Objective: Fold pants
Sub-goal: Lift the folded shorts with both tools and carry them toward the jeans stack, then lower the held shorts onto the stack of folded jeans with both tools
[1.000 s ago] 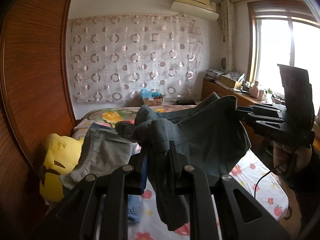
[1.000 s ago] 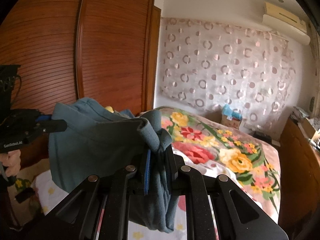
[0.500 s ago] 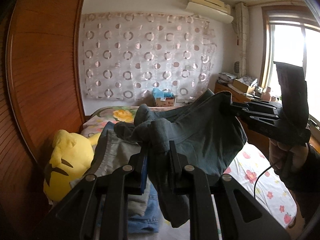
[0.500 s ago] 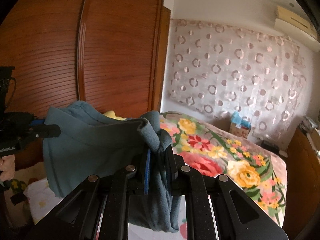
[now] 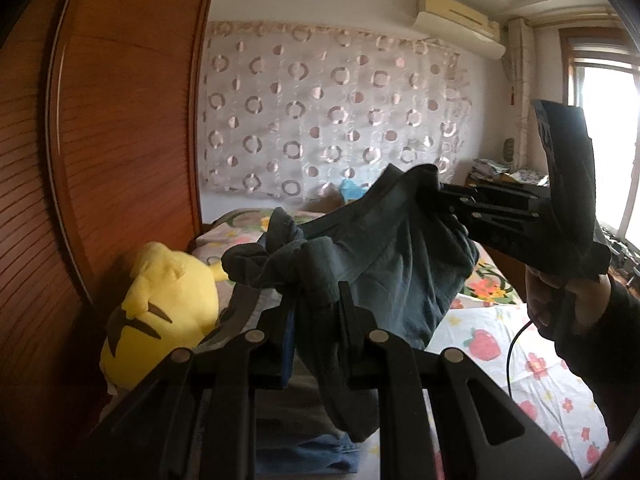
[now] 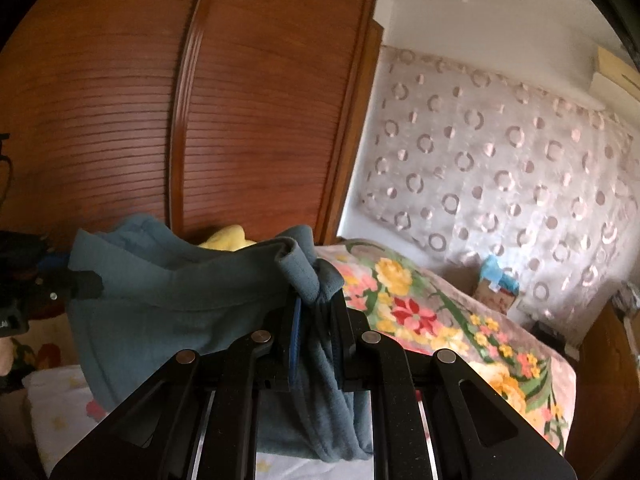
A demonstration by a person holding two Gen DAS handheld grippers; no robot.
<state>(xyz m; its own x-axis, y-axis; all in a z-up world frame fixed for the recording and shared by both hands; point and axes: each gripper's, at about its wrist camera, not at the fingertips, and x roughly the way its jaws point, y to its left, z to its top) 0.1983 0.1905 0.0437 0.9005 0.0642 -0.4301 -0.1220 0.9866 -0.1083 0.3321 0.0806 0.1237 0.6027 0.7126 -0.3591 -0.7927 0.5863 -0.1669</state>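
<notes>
Left wrist view, my left gripper (image 5: 316, 312): jaws pinched nearly together on a bunched wad of the pants (image 5: 384, 256); only cloth shows between the pads.
Left wrist view, pants position: held in the air above the bed (image 5: 540, 368), strung between my two tools, with a tail hanging below my left jaws.
Left wrist view, my right gripper (image 5: 442, 200): seen from outside at the far corner of the cloth; jaws closed onto the fabric edge there.
Left wrist view, surroundings: yellow plush toy (image 5: 160, 304) and a pile of grey and denim clothes (image 5: 304, 436) lie below, beside the wardrobe (image 5: 120, 140).
Right wrist view, my right gripper (image 6: 316, 316): jaws closed down on a thick rolled hem or band of the pants (image 6: 180, 304).
Right wrist view, my left gripper (image 6: 86, 284): at the far left edge, dark tips against the opposite corner; its gap is hard to read here.
Handling, judged: soft, limp, fleece-like knit; light, sags between grips, not slippery, not fragile.
Hold, judged: bunched wads will crease the fold; I'd rather pinch the flat band at its two outer corners.
</notes>
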